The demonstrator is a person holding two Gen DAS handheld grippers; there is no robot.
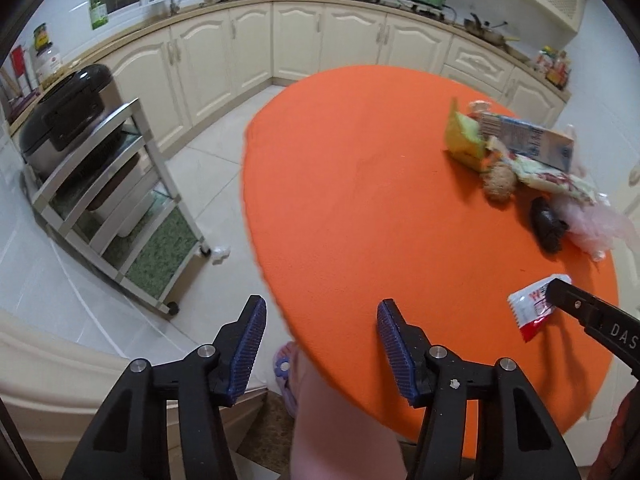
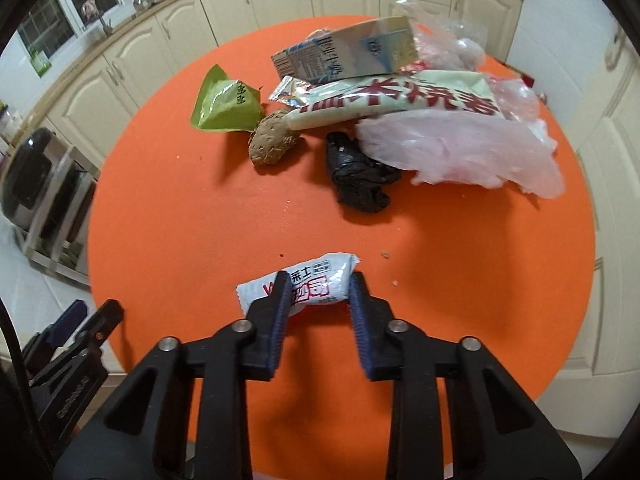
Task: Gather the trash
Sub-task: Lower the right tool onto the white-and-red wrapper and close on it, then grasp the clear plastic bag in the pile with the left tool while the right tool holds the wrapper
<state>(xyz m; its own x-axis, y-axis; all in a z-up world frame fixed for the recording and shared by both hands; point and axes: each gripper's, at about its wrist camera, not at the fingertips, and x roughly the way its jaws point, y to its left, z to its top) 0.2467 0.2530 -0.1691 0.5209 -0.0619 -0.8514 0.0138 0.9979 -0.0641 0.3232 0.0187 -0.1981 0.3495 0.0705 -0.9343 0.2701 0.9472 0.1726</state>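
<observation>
A white and red snack wrapper (image 2: pixel 308 286) lies near the front of the round orange table (image 2: pixel 180 208). My right gripper (image 2: pixel 319 280) is shut on it, blue pads pinching its middle; in the left wrist view one finger of the right gripper (image 1: pixel 560 290) rests on the wrapper (image 1: pixel 528 310). Farther back lies a heap of trash: a milk carton (image 2: pixel 348 54), a green wrapper (image 2: pixel 226 106), a brown lump (image 2: pixel 270 142), a black bag (image 2: pixel 358 176), a pink plastic bag (image 2: pixel 460 148). My left gripper (image 1: pixel 322 312) hangs open over the table's left edge with nothing between its pads.
A metal rack (image 1: pixel 132 216) carrying a dark appliance stands on the tiled floor left of the table. A white scrap (image 1: pixel 221 253) lies by its wheel. Cream cupboards (image 1: pixel 296 40) line the walls. A person's leg (image 1: pixel 340 420) and slipper show under the table edge.
</observation>
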